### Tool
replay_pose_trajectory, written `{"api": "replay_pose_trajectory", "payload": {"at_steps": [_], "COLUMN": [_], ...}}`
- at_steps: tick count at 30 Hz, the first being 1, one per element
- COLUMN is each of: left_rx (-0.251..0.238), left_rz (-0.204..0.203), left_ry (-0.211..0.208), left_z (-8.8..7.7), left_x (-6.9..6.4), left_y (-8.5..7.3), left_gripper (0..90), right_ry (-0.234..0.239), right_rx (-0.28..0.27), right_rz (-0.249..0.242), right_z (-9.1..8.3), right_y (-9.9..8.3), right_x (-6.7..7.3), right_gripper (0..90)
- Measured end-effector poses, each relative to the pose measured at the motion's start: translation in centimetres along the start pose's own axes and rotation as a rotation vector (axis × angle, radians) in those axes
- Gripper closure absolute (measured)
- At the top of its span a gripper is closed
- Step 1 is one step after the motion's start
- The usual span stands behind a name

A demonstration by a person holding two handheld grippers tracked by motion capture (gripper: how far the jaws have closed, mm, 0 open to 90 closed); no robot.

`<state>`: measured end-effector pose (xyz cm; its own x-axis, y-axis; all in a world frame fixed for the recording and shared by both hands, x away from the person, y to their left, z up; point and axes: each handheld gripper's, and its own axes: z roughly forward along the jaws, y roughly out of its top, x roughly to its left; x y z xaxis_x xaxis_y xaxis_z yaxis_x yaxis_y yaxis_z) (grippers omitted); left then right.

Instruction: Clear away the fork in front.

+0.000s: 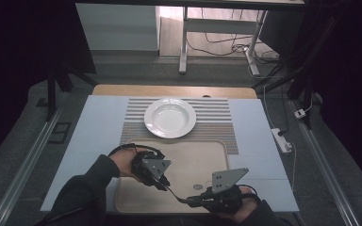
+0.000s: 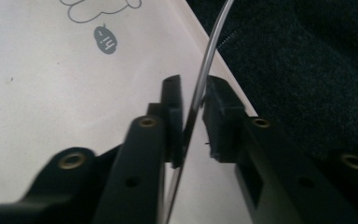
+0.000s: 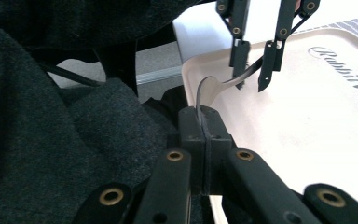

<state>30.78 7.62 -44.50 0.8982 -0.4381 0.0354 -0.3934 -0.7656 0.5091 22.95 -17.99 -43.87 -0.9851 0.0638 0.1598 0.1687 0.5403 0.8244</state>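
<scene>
Dim flooring surrounds the pale surface (image 1: 99,122); at lower centre of the frame, above a beige tray (image 1: 193,160), a spoon (image 1: 174,193) is spanned between both tools. The right tool (image 3: 204,119) is clamped on it; the left tool (image 2: 193,116) is slightly apart around the handle. Full closure is advised before the right lets go.

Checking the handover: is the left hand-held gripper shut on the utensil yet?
Not yet. The left hand-held gripper straddles the metal utensil, with a gap beside one pad.
</scene>
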Motion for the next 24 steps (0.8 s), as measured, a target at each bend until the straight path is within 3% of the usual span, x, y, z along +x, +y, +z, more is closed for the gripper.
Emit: {"api": "replay_pose_trajectory", "payload": {"at_steps": [3, 10, 13, 18, 20, 22, 23, 24], "left_rx": [0.013, 0.022, 0.021, 0.026, 0.032, 0.034, 0.030, 0.023], "left_rz": [0.028, 0.159, 0.184, 0.170, 0.153, 0.125, 0.105, 0.083], "left_ry": [-0.009, -0.012, -0.030, -0.058, -0.061, -0.052, -0.046, -0.037], "left_z": [0.16, 0.28, 0.17, 0.23, 0.36, 0.38, 0.33, 0.26], "left_x": [-0.02, -0.34, -0.32, -0.34, -0.38, -0.35, -0.32, -0.32], "left_y": [0.14, 0.37, 0.42, 0.39, 0.32, 0.19, 0.08, -0.05], "left_gripper": [81.3, 85.9, 86.5, 86.7, 86.7, 86.7, 86.6, 86.6], "right_ry": [0.003, 0.037, 0.056, 0.068, 0.034, 0.026, -0.011, -0.011], "right_rx": [0.006, 0.003, -0.002, 0.004, 0.023, 0.021, 0.017, 0.017], "right_rz": [-0.001, 0.005, -0.002, -0.007, -0.008, -0.005, 0.012, 0.012], "right_z": [0.07, 0.06, 0.04, 0.23, 0.22, 0.16, -0.04, -0.04], "right_y": [0.01, -0.13, -0.19, -0.21, -0.22, -0.23, -0.22, -0.22], "right_x": [0.04, -0.20, -0.27, -0.22, -0.37, -0.45, -0.72, -0.72], "right_gripper": [89.8, 89.6, 89.4, 88.2, 76.0, 72.0, 61.9, 61.9]}}
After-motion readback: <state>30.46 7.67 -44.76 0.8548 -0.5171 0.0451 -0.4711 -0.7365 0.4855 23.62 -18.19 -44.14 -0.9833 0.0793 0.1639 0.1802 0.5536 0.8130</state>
